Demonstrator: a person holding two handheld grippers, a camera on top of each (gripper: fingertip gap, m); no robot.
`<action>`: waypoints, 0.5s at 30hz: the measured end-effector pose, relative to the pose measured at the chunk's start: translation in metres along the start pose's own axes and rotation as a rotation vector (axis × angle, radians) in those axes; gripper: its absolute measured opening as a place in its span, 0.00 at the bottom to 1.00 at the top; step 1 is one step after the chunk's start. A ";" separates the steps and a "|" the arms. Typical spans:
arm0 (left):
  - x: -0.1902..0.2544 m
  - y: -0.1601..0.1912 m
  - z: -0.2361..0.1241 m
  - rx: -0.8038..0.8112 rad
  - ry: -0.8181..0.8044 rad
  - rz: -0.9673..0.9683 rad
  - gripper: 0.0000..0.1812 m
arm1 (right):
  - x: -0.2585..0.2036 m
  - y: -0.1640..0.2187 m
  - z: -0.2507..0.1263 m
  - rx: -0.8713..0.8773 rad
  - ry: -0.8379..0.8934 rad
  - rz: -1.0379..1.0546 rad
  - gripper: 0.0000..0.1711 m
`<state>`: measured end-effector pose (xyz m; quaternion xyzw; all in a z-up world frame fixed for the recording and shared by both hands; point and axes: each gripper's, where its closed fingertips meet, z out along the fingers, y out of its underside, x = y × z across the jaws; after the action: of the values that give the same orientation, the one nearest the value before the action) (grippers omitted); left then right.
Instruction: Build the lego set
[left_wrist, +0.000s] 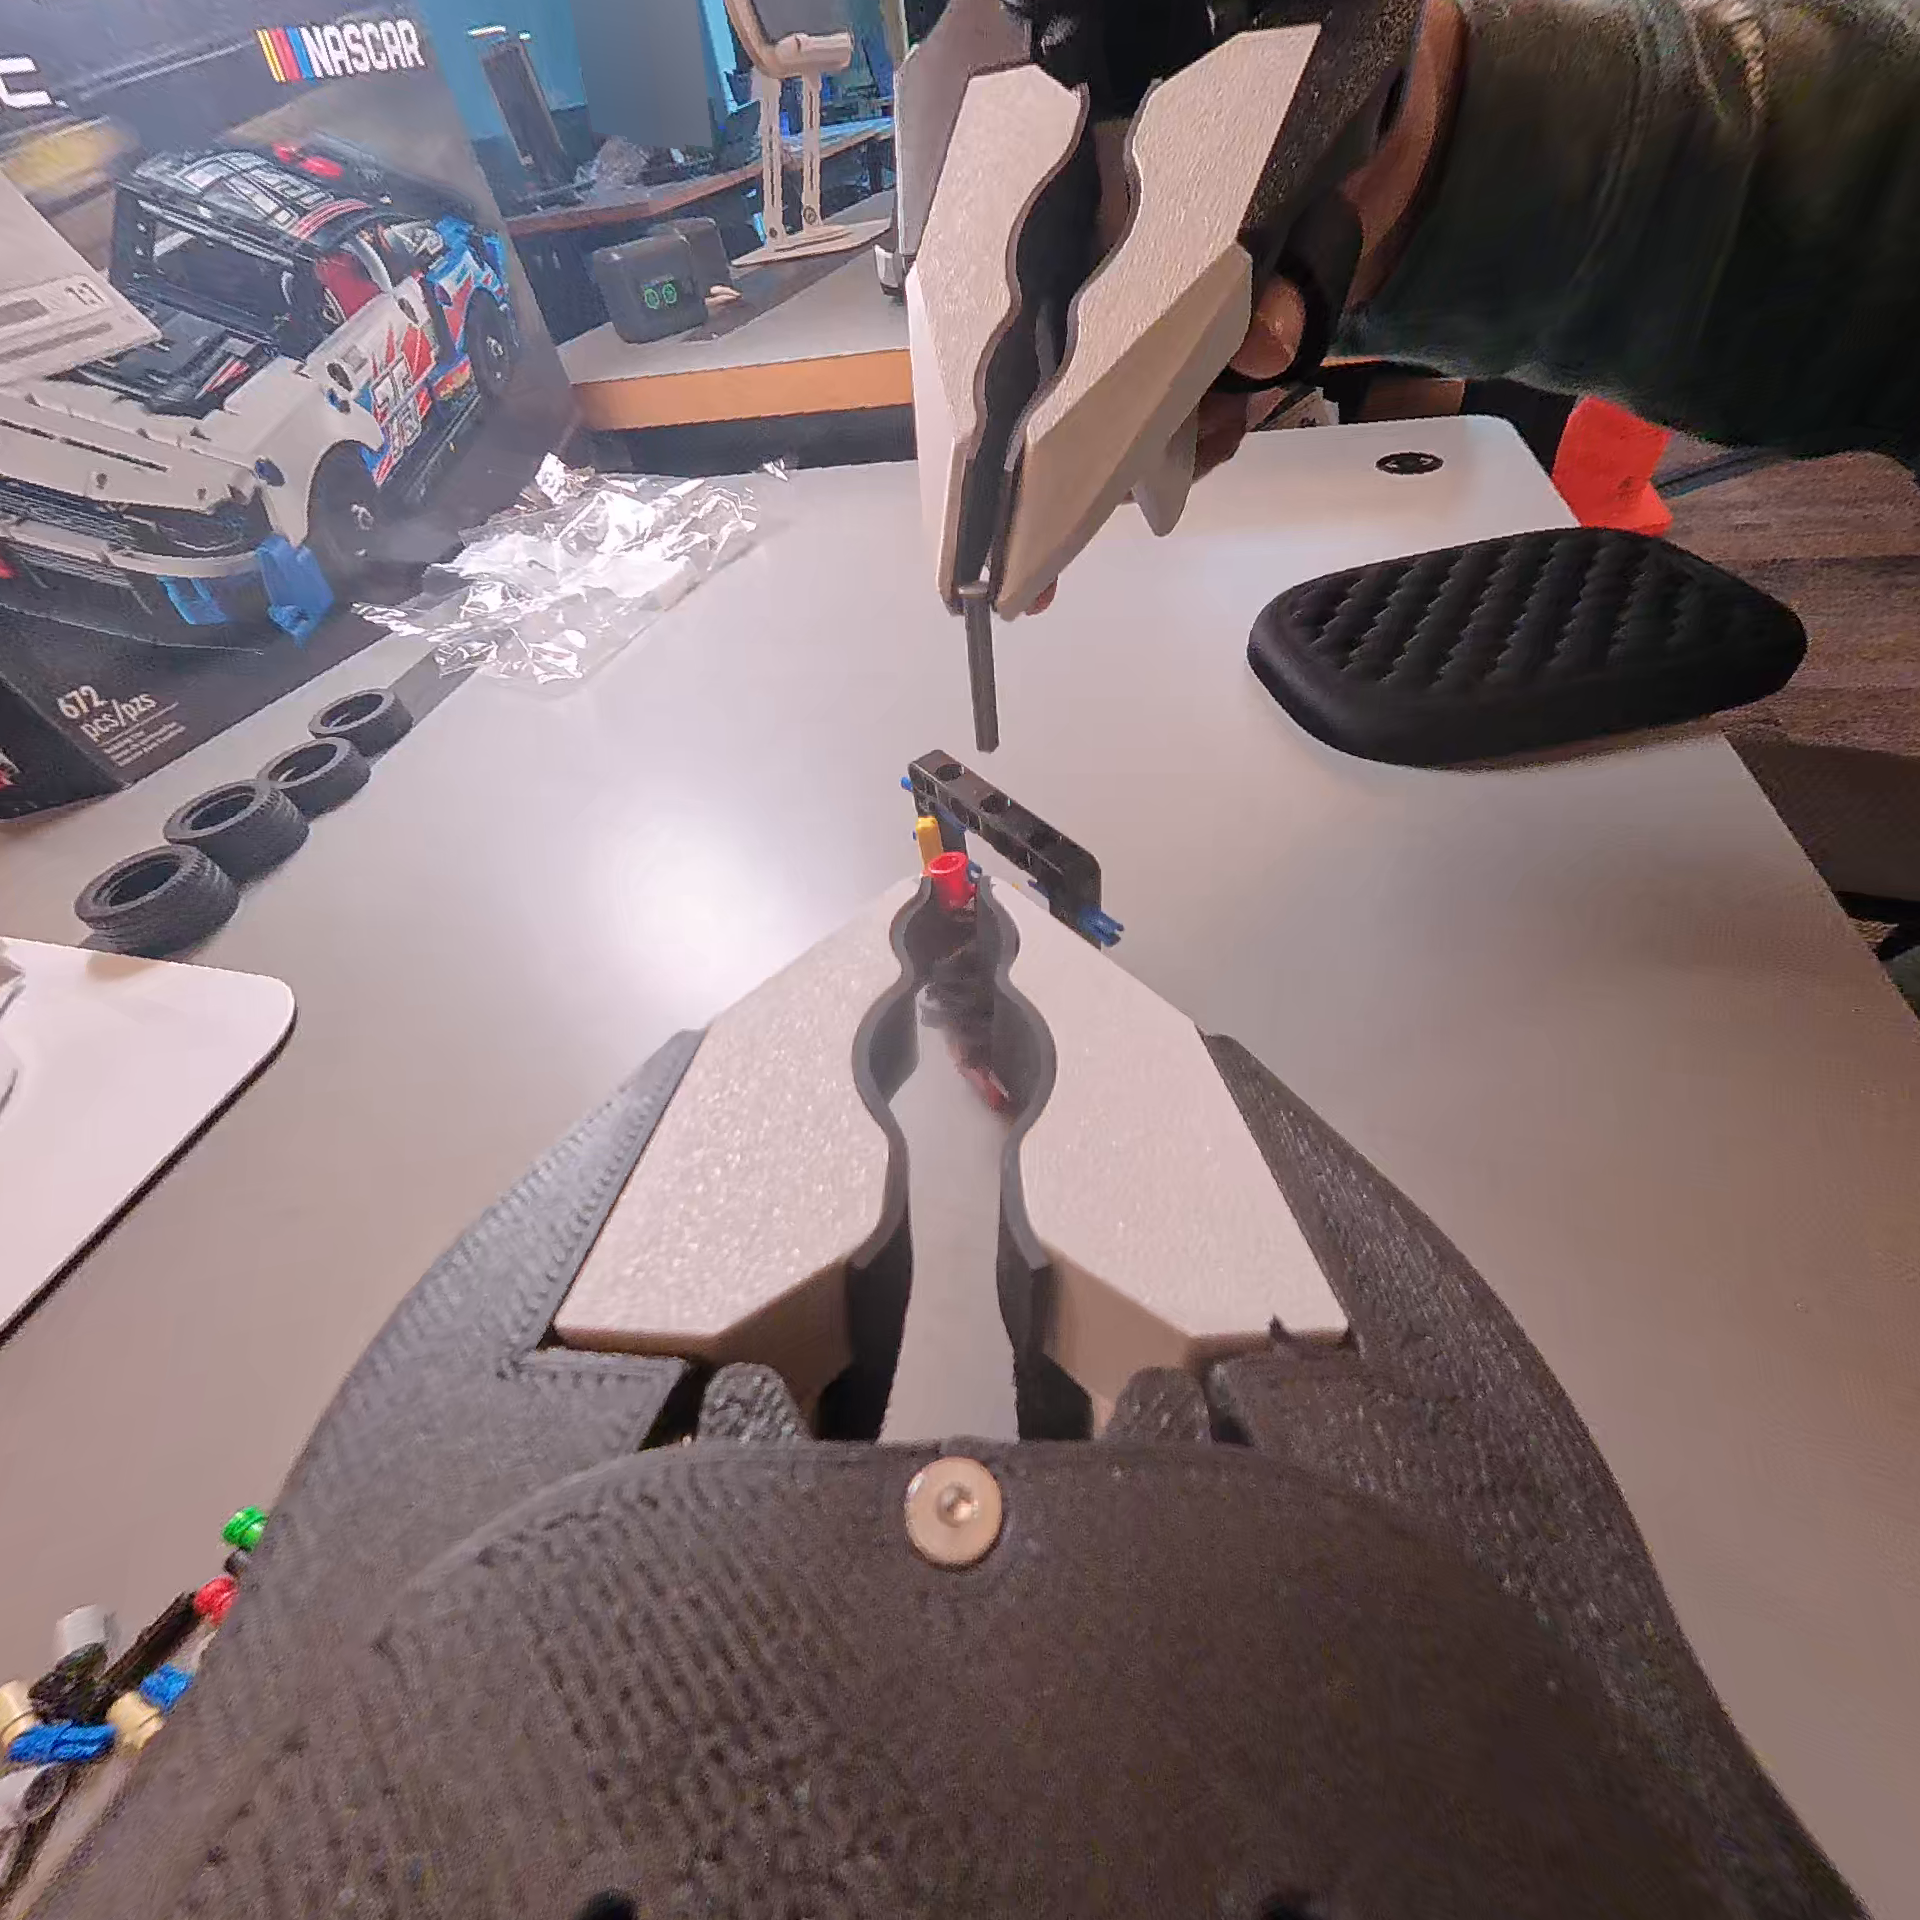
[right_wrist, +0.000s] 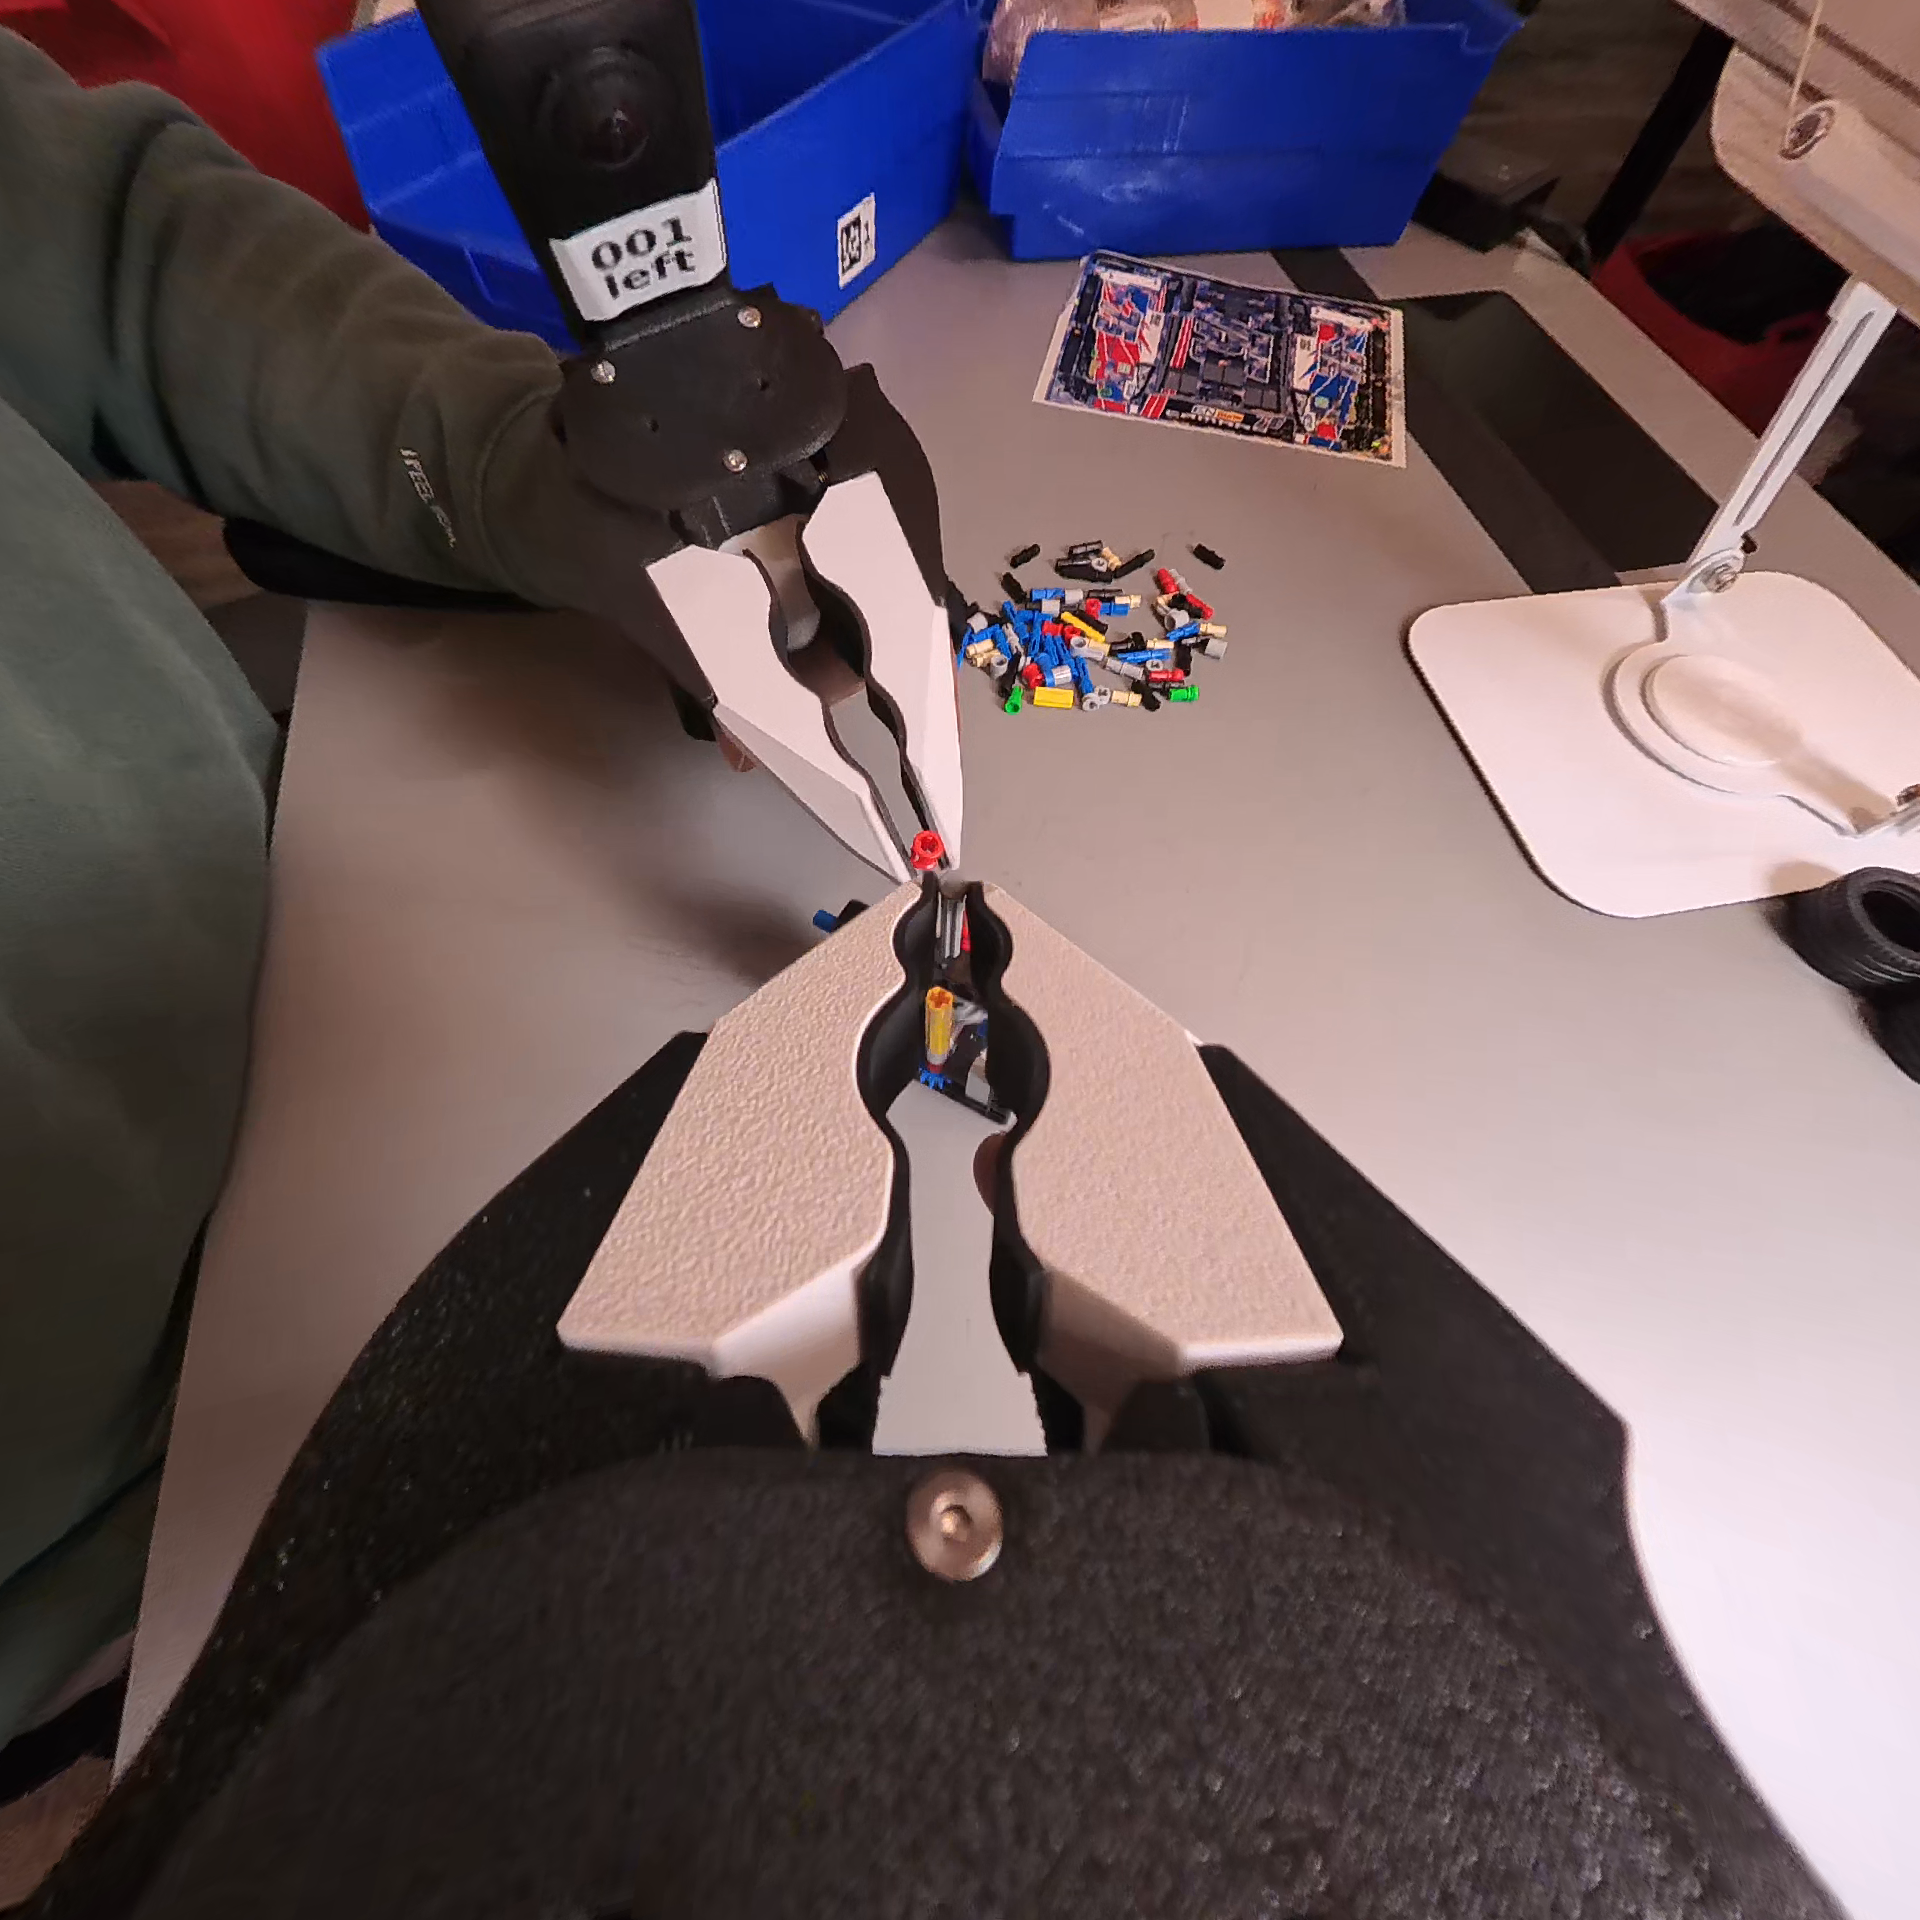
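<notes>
- The small Technic sub-assembly (left_wrist: 1003, 847), a black beam with red, yellow and blue pins, sits at centre frame: light, rigid, easily tipped, so best held by the beam's flat sides.
- The left gripper (left_wrist: 948, 904) is clenched, apparently on its red-tipped end.
- At twelve o'clock the right gripper (left_wrist: 977, 592) pinches a dark axle (left_wrist: 981, 670) by its top, pointing down just above the beam.
- Loose pins (right_wrist: 1096, 634) lie at one o'clock in the right wrist view; tyres (left_wrist: 244, 805) at nine o'clock in the left.

left hand-held gripper (left_wrist: 951, 899): pinched closed | right hand-held gripper (left_wrist: 982, 597): seemingly clamped, angled down
</notes>
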<state>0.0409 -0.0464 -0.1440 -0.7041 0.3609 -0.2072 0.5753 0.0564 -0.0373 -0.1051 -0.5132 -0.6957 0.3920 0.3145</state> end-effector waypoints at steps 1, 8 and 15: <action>0.001 -0.001 0.000 0.004 0.009 -0.009 0.03 | 0.000 -0.001 -0.001 0.014 -0.005 0.009 0.02; 0.005 -0.006 0.001 0.035 0.040 -0.017 0.03 | -0.004 -0.018 0.004 0.112 -0.030 0.042 0.02; 0.006 -0.012 -0.002 0.057 0.042 -0.014 0.02 | -0.009 -0.021 0.015 0.109 -0.065 0.040 0.02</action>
<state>0.0465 -0.0512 -0.1326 -0.6855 0.3620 -0.2360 0.5859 0.0359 -0.0527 -0.0944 -0.4962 -0.6727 0.4521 0.3112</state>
